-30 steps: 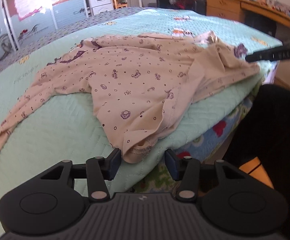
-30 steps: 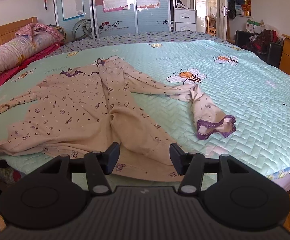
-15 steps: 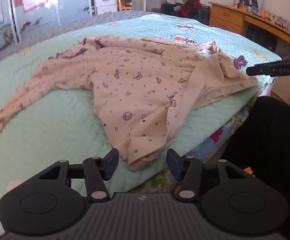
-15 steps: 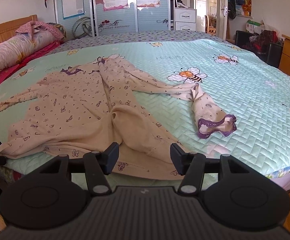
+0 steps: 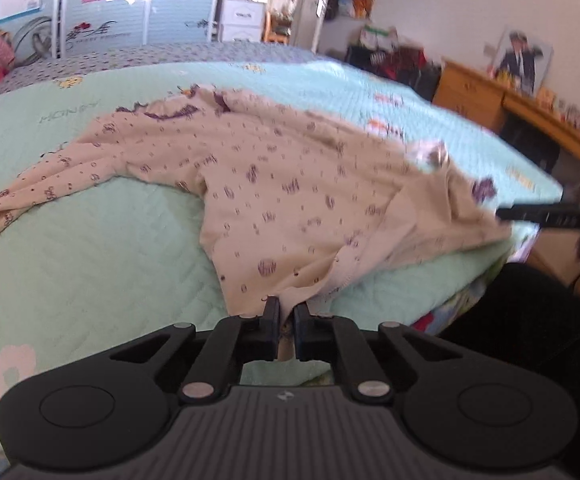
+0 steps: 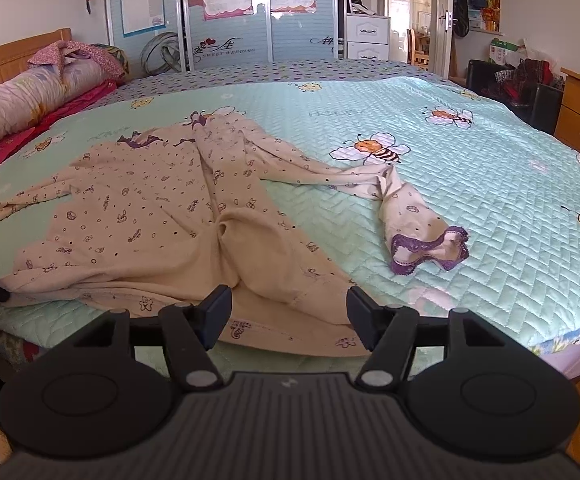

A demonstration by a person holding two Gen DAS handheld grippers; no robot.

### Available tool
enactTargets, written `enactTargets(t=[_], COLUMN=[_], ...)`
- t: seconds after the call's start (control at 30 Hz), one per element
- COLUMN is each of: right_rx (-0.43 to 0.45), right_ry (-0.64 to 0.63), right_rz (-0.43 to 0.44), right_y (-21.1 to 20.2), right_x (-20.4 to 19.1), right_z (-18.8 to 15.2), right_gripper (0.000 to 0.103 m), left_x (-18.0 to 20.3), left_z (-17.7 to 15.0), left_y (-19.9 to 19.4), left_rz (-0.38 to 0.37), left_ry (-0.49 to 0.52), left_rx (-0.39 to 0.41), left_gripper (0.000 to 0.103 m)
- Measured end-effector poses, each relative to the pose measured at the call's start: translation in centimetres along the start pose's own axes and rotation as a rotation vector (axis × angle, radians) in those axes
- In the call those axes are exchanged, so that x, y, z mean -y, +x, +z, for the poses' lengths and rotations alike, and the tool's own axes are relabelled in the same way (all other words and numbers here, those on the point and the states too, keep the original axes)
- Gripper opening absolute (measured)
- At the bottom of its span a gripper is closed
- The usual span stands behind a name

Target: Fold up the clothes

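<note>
A beige pajama top (image 6: 161, 216) printed with small purple figures lies spread on the bed (image 6: 470, 184), near its front edge, one sleeve stretched toward the pillows and the other trailing right to a cuff (image 6: 430, 246) trimmed in purple lace. The cloth looks soft and thin, rumpled along a central fold. The left hand-held gripper (image 5: 285, 322) has its fingers drawn nearly together, pinching the hem corner of the pajama top at the bed's edge. The right hand-held gripper (image 6: 287, 316) hovers with its fingers wide apart just above the hem, holding nothing. The bed wears a quilted mint cover (image 6: 490, 152) stitched in a herringbone pattern, with cartoon bees and the word "HONEY". Behind it stand sliding wardrobe doors (image 6: 225, 20) lettered "SWEET WEDDING". A rolled floral quilt (image 6: 21, 96) lies at the wooden headboard.
</note>
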State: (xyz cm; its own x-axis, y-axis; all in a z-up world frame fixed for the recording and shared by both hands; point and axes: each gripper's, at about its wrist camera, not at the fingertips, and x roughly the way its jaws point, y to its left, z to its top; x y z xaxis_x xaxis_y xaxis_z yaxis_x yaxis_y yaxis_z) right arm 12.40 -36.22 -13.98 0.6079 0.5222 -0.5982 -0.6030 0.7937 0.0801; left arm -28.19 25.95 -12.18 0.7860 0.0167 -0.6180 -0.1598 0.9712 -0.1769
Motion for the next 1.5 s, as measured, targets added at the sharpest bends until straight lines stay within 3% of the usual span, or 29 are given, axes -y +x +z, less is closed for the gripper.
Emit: enactTargets(t=[0.2, 0.37, 0.53, 0.6, 0.7, 0.83, 0.9, 1.0, 1.03, 1.07, 1.1, 1.23, 1.33, 1.4, 1.43, 1.5], right_rx=[-0.024, -0.056, -0.106, -0.1, -0.078, -0.075, -0.088, -0.111, -0.133, -0.166, -0.2, -0.206, -0.191, -0.228, -0.235, -0.203], right_ry=[0.049, 0.104, 0.058, -0.001, -0.134, -0.238, -0.332, -0.468, -0.486, -0.492, -0.488, -0.528, -0.617, -0.548, -0.477, -0.315], right_rz=[-0.033, 0.017, 0.067, 0.125, 0.202, 0.292, 0.293, 0.218, 0.202, 0.202, 0.223, 0.329, 0.244, 0.092, 0.057, 0.094], right_y=[1.5, 3.4, 4.6, 3.8, 2.7, 3.1, 4.2, 5.7, 6.1, 6.7, 6.9, 1.5, -3.0, -3.3, -4.5, -6.0], right_x=[2.1, 7.6, 10.7, 10.6, 10.7, 10.5, 7.4, 4.5, 4.0, 4.1, 4.6, 4.7, 4.9, 6.9, 7.3, 11.1], right_z=[0.3, 0.9, 0.6, 0.5, 0.7, 1.2, 1.2, 0.5, 0.0, -0.1, -0.1, -2.1, -3.7, -3.4, -3.5, -2.1], right_gripper=[0.065, 0.065, 0.065, 0.065, 0.065, 0.065, 0.065, 0.065, 0.065, 0.052, 0.007, 0.006, 0.007, 0.007, 0.009, 0.016], left_x=[-0.6, -0.5, -2.2, -3.8, -6.4, -6.0, -5.5, -4.8, -4.6, -4.3, -4.1, -4.3, -5.1, -4.9, -4.8, -4.6], left_z=[1.1, 2.1, 2.2, 1.8, 0.6, -0.5, -0.6, -0.7, -0.8, -0.8, -0.9, -0.8, -0.8, -0.4, -0.1, 0.7], left_y=[-2.1, -4.8, -8.8, -9.9, -9.4, -8.1, -7.6, -6.8, -6.6, -6.4, -6.1, -6.7, -6.7, -6.3, -6.2, -6.0], left_rz=[0.012, 0.018, 0.098, 0.149, 0.185, 0.185, 0.179, 0.168, 0.165, 0.162, 0.158, 0.151, 0.155, 0.147, 0.141, 0.129], left_ry=[-0.058, -0.075, -0.126, -0.165, -0.226, -0.208, -0.192, -0.168, -0.16, -0.152, -0.144, -0.15, -0.169, -0.169, -0.164, -0.155], left_rx=[0.048, 0.09, 0.134, 0.134, 0.049, -0.011, -0.015, -0.02, -0.022, -0.024, -0.026, -0.002, 0.004, 0.008, 0.012, 0.022], left_gripper=[0.006, 0.006, 0.006, 0.006, 0.007, 0.007, 0.014, 0.029, 0.029, 0.029, 0.029, 0.031, 0.031, 0.031, 0.031, 0.032])
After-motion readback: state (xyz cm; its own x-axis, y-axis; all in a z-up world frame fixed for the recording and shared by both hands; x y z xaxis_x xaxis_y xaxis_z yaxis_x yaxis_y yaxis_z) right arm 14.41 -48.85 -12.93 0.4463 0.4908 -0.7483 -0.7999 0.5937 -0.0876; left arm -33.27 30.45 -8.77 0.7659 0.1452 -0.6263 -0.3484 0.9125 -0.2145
